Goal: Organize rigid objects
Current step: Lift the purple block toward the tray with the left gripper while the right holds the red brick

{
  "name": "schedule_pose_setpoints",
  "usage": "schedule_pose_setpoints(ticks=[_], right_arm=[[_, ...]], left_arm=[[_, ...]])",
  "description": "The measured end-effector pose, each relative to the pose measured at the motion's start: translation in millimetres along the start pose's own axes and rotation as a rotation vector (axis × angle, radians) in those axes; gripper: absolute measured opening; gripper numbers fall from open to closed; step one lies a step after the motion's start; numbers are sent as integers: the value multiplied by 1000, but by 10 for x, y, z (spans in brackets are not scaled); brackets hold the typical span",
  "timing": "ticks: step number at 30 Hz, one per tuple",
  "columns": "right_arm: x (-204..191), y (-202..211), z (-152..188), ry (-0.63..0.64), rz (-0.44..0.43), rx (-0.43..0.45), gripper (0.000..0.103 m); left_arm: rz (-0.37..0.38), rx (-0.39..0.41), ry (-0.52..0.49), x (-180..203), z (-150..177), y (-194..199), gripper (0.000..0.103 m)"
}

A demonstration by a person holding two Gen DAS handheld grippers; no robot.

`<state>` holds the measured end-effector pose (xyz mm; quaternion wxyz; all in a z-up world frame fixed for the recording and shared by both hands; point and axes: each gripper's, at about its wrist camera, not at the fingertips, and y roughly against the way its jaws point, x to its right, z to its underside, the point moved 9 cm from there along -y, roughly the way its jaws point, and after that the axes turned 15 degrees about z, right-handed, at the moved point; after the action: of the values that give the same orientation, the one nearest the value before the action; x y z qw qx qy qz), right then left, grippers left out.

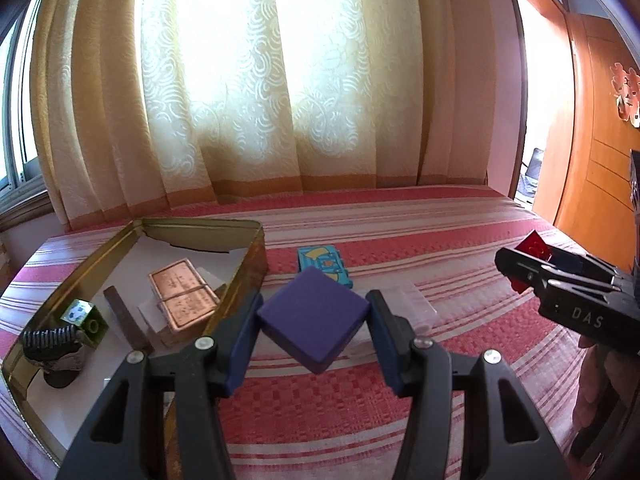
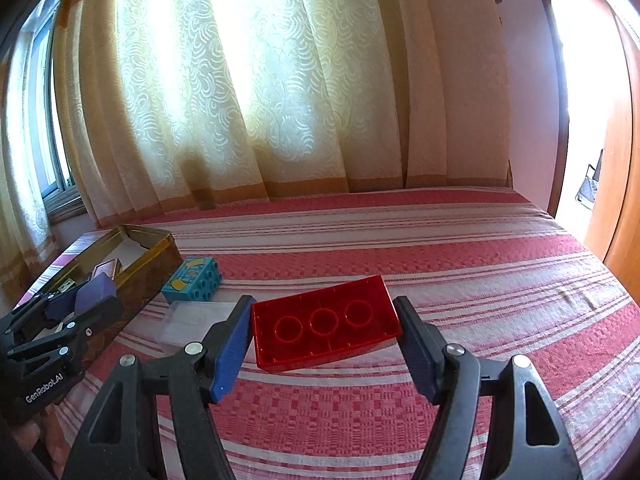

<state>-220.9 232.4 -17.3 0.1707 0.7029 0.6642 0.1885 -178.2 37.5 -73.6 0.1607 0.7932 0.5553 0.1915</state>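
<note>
Purple block [image 1: 313, 316] and red brick [image 2: 326, 334], each claw-clamped above bedspread.

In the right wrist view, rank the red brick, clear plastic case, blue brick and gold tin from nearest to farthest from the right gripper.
1. Red brick, between the right gripper pads.
2. Clear plastic case, just left.
3. Blue brick, behind the case.
4. Gold tin, far left.

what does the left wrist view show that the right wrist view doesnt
Only the left wrist view looks down into the gold metal tin, showing a copper-coloured plaque and a green cube inside.

Only the right wrist view shows the red translucent brick's hollow underside with three rings.

Both show the left gripper clamping a purple square block, the right gripper holding the red brick, a blue studded brick and the striped bedcover.
</note>
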Motion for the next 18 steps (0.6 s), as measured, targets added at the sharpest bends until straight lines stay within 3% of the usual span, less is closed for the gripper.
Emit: schedule_pose_setpoints(ticks=[18], right_arm=[[-164,169,-22,-1,-24,71,71]], left_arm=[[-16,60,6,-44,22,224,53]])
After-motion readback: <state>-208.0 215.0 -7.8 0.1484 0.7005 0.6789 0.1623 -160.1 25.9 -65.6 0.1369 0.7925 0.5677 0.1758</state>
